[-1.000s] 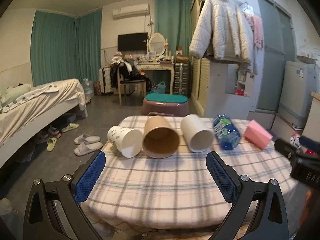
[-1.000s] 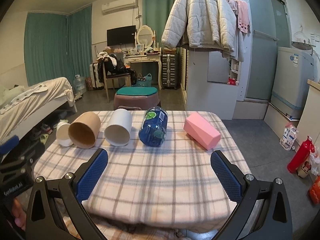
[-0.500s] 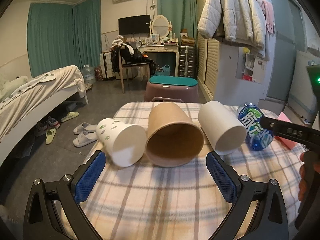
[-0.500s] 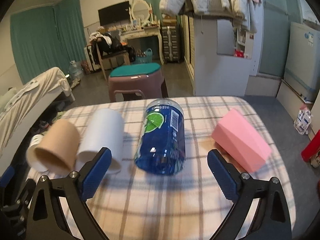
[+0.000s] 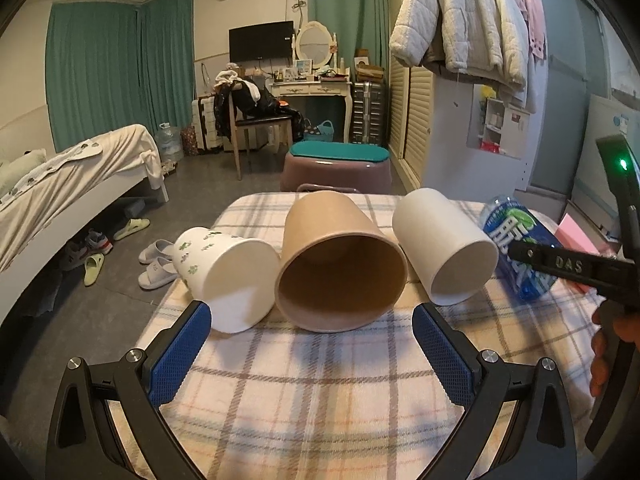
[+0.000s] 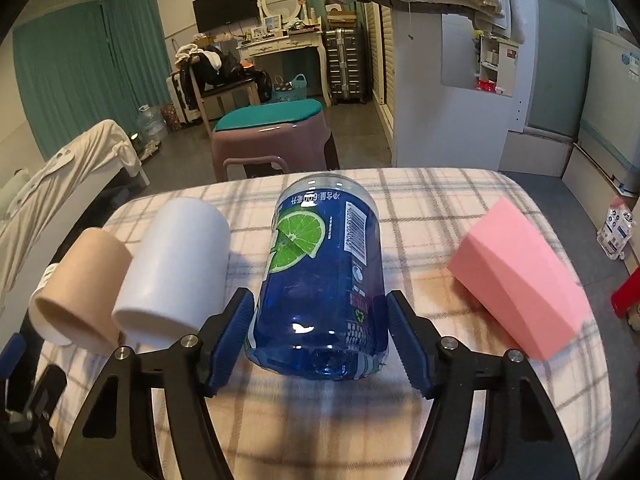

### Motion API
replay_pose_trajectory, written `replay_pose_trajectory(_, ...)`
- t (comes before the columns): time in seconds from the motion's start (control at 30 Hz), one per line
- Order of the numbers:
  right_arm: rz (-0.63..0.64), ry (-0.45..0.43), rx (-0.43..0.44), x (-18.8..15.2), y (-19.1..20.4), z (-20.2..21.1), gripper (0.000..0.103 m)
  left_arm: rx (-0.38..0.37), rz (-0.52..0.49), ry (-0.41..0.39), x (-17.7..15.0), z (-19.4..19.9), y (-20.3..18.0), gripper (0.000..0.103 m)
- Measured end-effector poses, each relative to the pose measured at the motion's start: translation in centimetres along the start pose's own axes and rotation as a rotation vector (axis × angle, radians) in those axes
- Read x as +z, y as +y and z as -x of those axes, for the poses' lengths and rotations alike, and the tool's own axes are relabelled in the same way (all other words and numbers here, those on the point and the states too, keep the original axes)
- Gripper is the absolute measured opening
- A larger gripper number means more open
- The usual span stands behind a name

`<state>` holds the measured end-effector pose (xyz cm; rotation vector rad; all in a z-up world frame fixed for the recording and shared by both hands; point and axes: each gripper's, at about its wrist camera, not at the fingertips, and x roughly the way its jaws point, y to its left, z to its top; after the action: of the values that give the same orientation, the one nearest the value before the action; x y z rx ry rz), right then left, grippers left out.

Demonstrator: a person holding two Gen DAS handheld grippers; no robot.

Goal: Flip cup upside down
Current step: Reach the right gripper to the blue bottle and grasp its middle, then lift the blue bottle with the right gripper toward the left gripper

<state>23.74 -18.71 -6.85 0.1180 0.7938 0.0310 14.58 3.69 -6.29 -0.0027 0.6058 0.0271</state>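
Observation:
Several cups lie on their sides on the plaid table (image 5: 320, 400). A white cup with green print (image 5: 224, 276), a brown paper cup (image 5: 340, 264) and a plain white cup (image 5: 444, 248) face me with open mouths. My left gripper (image 5: 312, 344) is open just in front of the brown cup. A blue transparent cup with a lime label (image 6: 324, 280) lies between the pads of my right gripper (image 6: 320, 336); the jaws have narrowed around its open end, and contact is unclear. The right gripper also shows at the right edge of the left wrist view (image 5: 576, 268).
A pink faceted cup (image 6: 516, 276) lies to the right of the blue one. A purple stool with a teal seat (image 5: 336, 168) stands behind the table. A bed (image 5: 60, 192) and slippers (image 5: 156, 264) are at the left.
Both grippers have moved forward toward the cups. The right gripper's jaws have closed in around the blue cup's open end. The left gripper has stayed open.

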Motion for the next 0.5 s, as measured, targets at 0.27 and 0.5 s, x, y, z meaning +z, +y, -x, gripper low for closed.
replay_pose_trajectory(0.27,0.046,0.007,0.001,-4.1,1.0,5.3,0.066,-0.003,0.020,-0.029,-0.2,3.2,0.4,0.103)
replay_pose_trajectory(0.5,0.099,0.036,0.029,-9.0,3.5,9.4,0.066,-0.009,0.029,-0.026,-0.7,5.3,0.3,0.103)
